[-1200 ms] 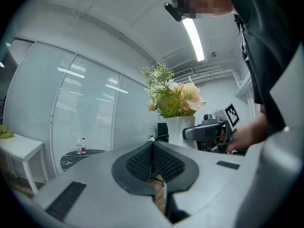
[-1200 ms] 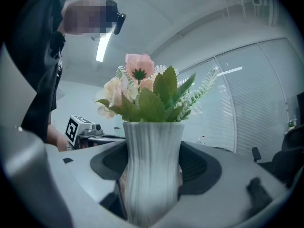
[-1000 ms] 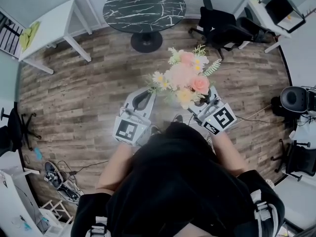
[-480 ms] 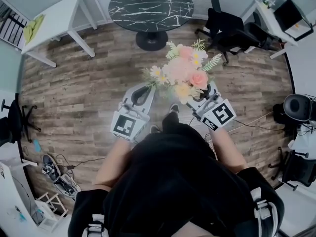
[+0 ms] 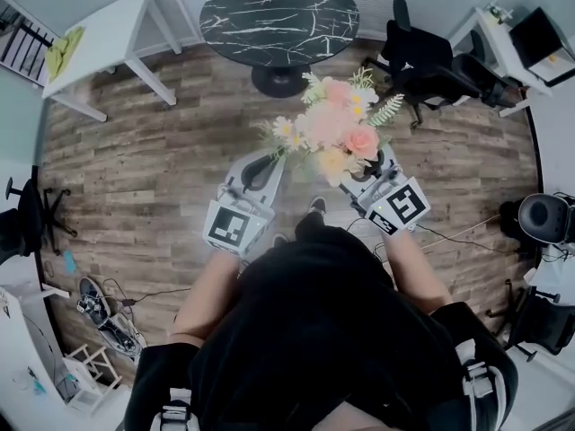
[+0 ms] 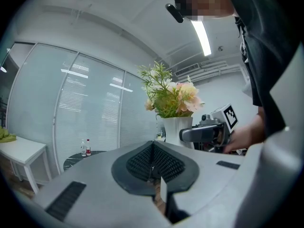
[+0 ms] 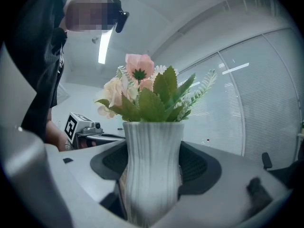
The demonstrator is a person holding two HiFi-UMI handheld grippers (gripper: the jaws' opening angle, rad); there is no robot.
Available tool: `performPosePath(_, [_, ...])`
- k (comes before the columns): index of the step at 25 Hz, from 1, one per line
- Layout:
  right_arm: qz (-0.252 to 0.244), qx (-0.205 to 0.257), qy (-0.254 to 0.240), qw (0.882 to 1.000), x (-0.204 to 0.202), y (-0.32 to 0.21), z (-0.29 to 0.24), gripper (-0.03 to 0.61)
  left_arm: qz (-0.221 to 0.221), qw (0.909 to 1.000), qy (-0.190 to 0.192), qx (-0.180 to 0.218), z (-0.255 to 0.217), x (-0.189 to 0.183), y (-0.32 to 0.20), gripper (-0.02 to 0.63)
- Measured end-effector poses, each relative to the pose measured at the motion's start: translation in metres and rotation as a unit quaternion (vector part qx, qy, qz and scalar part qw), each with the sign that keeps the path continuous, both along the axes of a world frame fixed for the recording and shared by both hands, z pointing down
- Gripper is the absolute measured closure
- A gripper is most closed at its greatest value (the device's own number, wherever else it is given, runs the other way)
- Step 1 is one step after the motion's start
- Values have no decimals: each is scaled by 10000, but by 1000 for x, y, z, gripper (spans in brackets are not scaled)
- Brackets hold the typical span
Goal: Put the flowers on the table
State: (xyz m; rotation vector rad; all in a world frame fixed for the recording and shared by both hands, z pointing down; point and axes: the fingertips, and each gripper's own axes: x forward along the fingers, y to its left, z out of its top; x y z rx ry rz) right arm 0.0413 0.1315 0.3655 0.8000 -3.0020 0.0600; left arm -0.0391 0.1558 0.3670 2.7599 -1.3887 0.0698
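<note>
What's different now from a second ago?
The person has walked a little nearer the round black table, carrying the flowers along. Unchanged: the right claw grips their white vase; the left claw is shut, empty.

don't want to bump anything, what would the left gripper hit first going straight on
Likely nothing near. The left gripper, tongs shut and empty, points between the black table and the white vase; the glass wall lies beyond, though depth is unclear.
</note>
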Motion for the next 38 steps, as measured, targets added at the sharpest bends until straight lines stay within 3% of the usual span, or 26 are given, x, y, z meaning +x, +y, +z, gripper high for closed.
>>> performPosePath(19, [61, 57, -125, 9999, 39, -97, 5, 247, -111, 9999, -43, -52, 4, 33, -86, 601])
performPosePath(38, [-249, 35, -149, 9996, 71, -158, 13, 247, -384, 9992, -123, -81, 6, 66, -145, 601])
